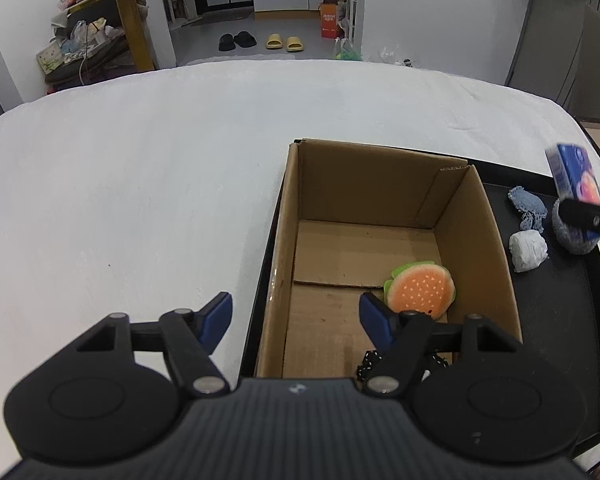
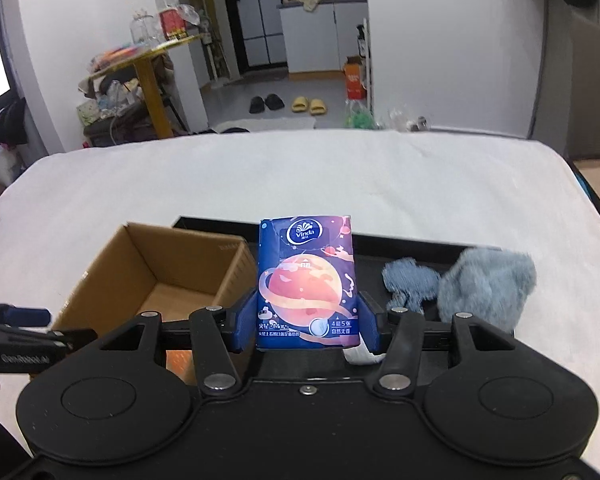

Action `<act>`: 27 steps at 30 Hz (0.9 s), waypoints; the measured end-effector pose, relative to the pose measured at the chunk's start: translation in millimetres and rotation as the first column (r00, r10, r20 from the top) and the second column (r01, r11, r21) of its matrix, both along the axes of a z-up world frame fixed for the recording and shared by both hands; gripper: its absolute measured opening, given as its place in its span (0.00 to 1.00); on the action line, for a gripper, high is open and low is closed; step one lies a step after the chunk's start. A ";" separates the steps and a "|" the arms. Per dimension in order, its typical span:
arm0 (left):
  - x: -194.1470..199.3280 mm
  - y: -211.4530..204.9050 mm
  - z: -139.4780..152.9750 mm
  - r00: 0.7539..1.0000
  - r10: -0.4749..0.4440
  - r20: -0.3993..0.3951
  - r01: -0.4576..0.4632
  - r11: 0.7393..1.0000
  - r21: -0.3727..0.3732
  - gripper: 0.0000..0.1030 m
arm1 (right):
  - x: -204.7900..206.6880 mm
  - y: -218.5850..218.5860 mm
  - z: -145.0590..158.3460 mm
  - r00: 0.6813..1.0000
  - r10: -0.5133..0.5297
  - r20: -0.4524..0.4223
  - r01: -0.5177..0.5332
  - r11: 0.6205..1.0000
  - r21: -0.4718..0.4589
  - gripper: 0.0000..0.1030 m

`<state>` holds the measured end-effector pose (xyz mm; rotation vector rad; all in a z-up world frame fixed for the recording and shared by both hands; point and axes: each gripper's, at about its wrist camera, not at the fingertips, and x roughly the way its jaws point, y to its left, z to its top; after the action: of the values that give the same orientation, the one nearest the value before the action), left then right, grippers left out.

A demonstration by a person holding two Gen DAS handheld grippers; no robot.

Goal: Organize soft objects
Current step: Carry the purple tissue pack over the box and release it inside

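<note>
Right wrist view: your right gripper (image 2: 307,320) squeezes the blue tissue pack (image 2: 306,284) upright, up above the black tray (image 2: 404,246), just right of the cardboard box (image 2: 148,268). Your left gripper (image 1: 296,316) is wide open, holding nothing, over the box's near left wall. A burger toy (image 1: 420,290) lies inside the box.

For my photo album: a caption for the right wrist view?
Right gripper holds a tissue pack near a cardboard box.
</note>
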<state>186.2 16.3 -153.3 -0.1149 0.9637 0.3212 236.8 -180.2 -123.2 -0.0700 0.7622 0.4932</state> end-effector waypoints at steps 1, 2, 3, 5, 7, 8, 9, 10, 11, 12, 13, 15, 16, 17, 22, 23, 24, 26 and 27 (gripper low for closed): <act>-0.3 0.7 0.0 1.000 0.002 0.003 -0.001 1.000 -0.001 0.67 | 0.9 1.6 2.3 1.000 0.008 0.004 -0.009 1.000 0.004 0.49; -0.7 1.2 0.0 1.000 0.003 0.008 -0.003 1.000 -0.003 0.67 | 2.1 3.4 5.0 1.000 0.016 0.009 -0.016 1.000 0.008 0.49; -1.0 1.9 -0.1 1.000 0.005 0.013 -0.005 1.000 -0.007 0.66 | 2.2 5.7 7.7 1.000 0.020 0.014 -0.020 1.000 0.011 0.49; -1.5 4.2 -1.0 1.000 0.006 0.019 -0.006 1.000 -0.019 0.62 | 4.3 10.2 10.6 0.999 0.034 0.017 -0.034 0.999 0.018 0.49; -2.3 7.0 -1.7 1.000 0.005 0.022 -0.004 1.000 -0.030 0.56 | 4.7 15.5 12.2 0.999 0.050 0.021 -0.050 0.999 0.018 0.49; -2.6 8.0 -1.7 1.000 0.004 0.024 -0.003 0.999 -0.037 0.54 | 4.6 18.3 12.9 0.998 0.057 0.025 -0.058 0.998 0.015 0.49; -2.9 9.7 -1.5 1.000 0.003 0.028 -0.002 0.999 -0.045 0.51 | 4.7 21.3 13.7 0.998 0.064 0.026 -0.065 0.998 0.015 0.49; -3.2 11.1 -1.4 0.999 0.003 0.032 -0.001 0.999 -0.054 0.49 | 4.2 23.7 14.9 0.997 0.071 0.027 -0.071 0.997 0.018 0.49; -3.7 12.1 -1.6 0.999 0.005 0.036 -0.003 0.998 -0.062 0.47 | 3.8 28.4 15.3 0.997 0.077 0.027 -0.077 0.997 0.021 0.49; -4.2 13.4 -2.0 0.999 0.007 0.040 -0.004 0.998 -0.067 0.44 | 3.3 31.9 16.0 0.996 0.082 0.026 -0.082 0.996 0.024 0.49; -4.7 14.5 -2.7 0.999 0.009 0.042 -0.006 0.997 -0.074 0.39 | 2.6 34.7 15.9 0.996 0.089 0.025 -0.089 0.996 0.026 0.49; -5.4 17.3 -4.2 0.999 0.013 0.046 -0.009 0.996 -0.092 0.32 | 1.6 40.6 15.9 0.995 0.102 0.021 -0.102 0.994 0.024 0.49; -5.3 19.0 -4.8 0.999 0.016 0.048 -0.011 0.995 -0.100 0.28 | 0.9 44.2 15.3 0.994 0.109 0.016 -0.109 0.994 0.024 0.49; -5.3 20.2 -5.3 0.999 0.019 0.049 -0.014 0.994 -0.105 0.26 | 0.0 48.0 14.8 0.993 0.116 0.010 -0.116 0.993 0.026 0.49; -7.5 27.1 -5.7 0.997 0.043 0.070 -0.035 0.993 -0.110 0.08 | -4.4 66.9 11.5 0.988 0.153 -0.029 -0.152 0.988 0.040 0.49; -7.4 29.5 -6.1 0.996 0.048 0.073 -0.040 0.992 -0.116 0.08 | -5.7 70.8 10.7 0.987 0.159 -0.031 -0.158 0.987 0.032 0.49; -7.5 31.6 -6.5 0.996 0.053 0.077 -0.043 0.991 -0.126 0.09 | -6.6 74.9 9.2 0.985 0.167 -0.036 -0.166 0.986 0.026 0.49; -7.6 34.8 -7.0 0.995 0.057 0.085 -0.045 0.989 -0.143 0.09 | -7.1 81.1 6.2 0.982 0.178 -0.054 -0.177 0.984 0.028 0.49; -7.9 35.8 -6.9 0.994 0.057 0.089 -0.044 0.988 -0.147 0.09 | -6.7 84.1 5.2 0.982 0.180 -0.061 -0.179 0.984 0.029 0.49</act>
<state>178.3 52.0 -160.1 -0.2850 0.8921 0.2900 230.0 -96.1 -118.0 -0.1026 0.8161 0.6782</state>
